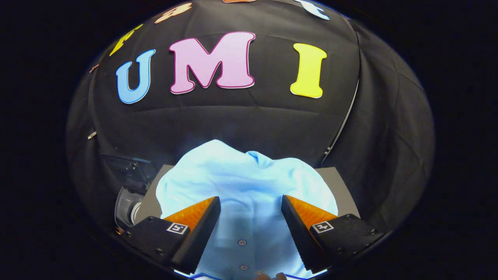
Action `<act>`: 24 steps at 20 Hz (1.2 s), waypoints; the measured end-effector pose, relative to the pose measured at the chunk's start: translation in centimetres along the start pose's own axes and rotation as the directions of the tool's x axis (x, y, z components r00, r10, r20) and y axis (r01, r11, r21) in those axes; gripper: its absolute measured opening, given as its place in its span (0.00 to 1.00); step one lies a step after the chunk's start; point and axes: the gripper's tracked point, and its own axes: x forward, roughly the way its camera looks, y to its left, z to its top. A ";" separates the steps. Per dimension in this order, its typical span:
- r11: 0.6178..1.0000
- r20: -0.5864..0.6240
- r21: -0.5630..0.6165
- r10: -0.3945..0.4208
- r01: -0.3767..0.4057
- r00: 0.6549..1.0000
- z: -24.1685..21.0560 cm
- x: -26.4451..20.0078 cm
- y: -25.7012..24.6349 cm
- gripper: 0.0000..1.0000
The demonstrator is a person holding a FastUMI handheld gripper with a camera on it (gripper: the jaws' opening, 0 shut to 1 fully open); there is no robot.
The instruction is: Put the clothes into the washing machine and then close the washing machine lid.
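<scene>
Gripper view: our claw (251,217) gapes over the crumpled pale-blue buttoned shirt (241,179); grey washing machine (128,202) at nine o'clock awaits, nothing loaded.

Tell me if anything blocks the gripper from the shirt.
Nothing visible does. The light blue shirt lies heaped on the grey surface, directly between and just ahead of the open gripper; its orange fingers flank the button placket without pressing on it.

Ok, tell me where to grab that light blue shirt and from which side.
Take the light blue shirt at the buttoned strip between the open fingers of the hand-held gripper. Come straight down from above: the cloth lies heaped on the grey surface, so a fold bunches up there.
</scene>
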 end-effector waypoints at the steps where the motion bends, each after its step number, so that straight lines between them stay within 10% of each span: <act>1: 1.000 -0.020 0.011 0.008 -0.007 1.000 -0.3 0.2 0.1 0.99; 11: 0.999 -0.072 0.030 0.030 -0.028 0.997 -0.7 0.7 0.3 0.96; 17: 0.996 -0.064 0.048 0.073 -0.070 0.995 -0.8 1.0 0.8 0.10; 24: 0.993 0.028 0.090 0.068 -0.070 0.997 1.0 -2.1 0.1 0.05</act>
